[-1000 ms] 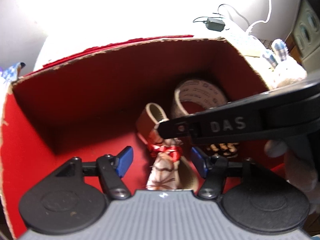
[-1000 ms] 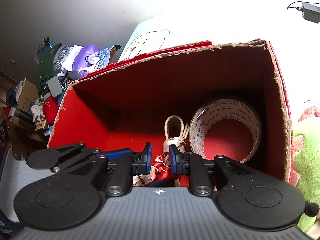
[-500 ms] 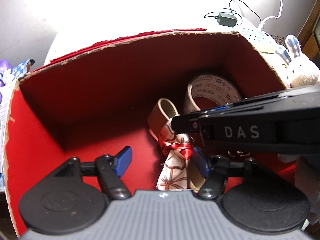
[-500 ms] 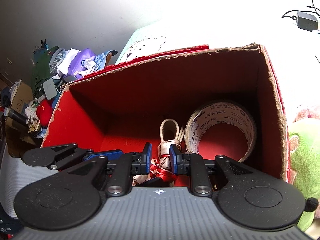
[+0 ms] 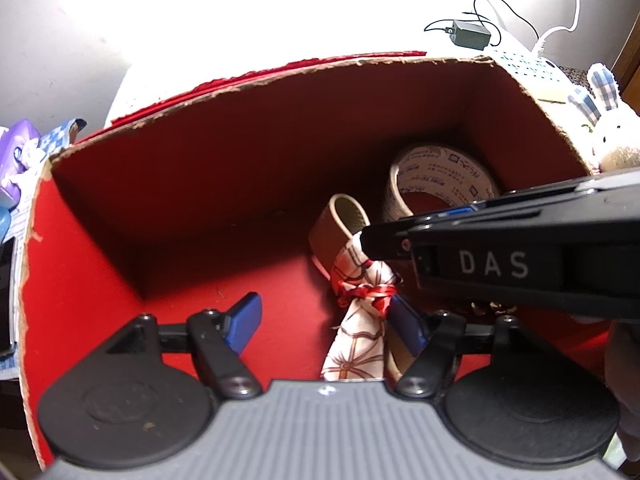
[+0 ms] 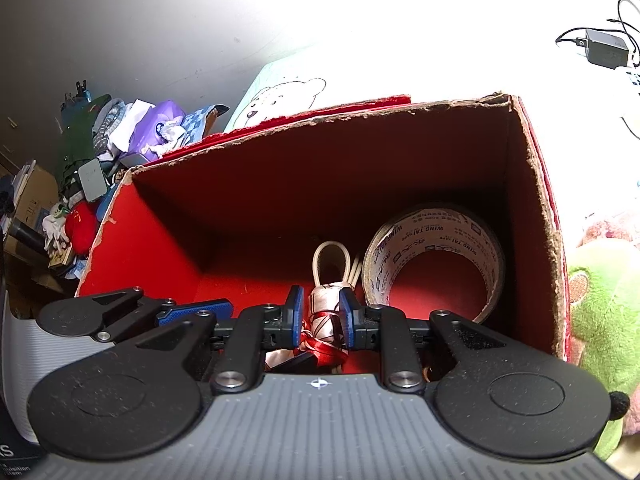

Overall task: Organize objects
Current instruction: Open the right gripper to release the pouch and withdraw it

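A red cardboard box (image 5: 224, 168) (image 6: 320, 184) stands open below both grippers. Inside lie a roll of printed packing tape (image 5: 436, 184) (image 6: 432, 256) and a beige strap loop with a patterned scarf and red ribbon tied round it (image 5: 360, 280) (image 6: 325, 312). My right gripper (image 6: 320, 314) reaches into the box with its blue pads at either side of the scarf bundle; it shows in the left wrist view (image 5: 366, 240) as a black arm. My left gripper (image 5: 326, 320) is open and empty, just left of the bundle.
A plush bunny (image 5: 608, 136) and a green plush (image 6: 604, 320) sit right of the box. A charger with cables (image 5: 470, 34) lies behind. A clutter pile with a purple pack (image 6: 160, 128) and a bear-print cushion (image 6: 280, 96) stand to the left.
Both grippers have risen and pulled back a little from the box. The right gripper's pads have spread slightly wider round the scarf bundle. The left gripper stays open.
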A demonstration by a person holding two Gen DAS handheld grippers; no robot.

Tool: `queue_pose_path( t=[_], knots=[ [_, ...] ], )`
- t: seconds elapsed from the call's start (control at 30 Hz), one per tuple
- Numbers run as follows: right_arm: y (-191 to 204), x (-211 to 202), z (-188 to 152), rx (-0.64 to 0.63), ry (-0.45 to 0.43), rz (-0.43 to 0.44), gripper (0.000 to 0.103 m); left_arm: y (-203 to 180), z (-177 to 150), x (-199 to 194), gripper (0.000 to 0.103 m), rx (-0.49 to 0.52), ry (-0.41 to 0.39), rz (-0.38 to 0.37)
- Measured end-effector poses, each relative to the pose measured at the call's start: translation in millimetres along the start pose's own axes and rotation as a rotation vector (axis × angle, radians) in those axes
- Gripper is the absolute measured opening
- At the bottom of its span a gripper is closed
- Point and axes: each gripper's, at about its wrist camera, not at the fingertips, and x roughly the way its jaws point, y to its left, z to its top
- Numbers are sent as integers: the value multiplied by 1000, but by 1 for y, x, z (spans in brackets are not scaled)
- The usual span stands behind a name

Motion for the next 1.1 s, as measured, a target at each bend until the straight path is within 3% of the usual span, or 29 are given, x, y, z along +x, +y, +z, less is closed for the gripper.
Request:
queue_pose_path(
  t=[1.1],
  knots=[
    [1,-2,1,-8,-13,-4,23,-1,0,-1,76,-10,-17,46]
  ],
)
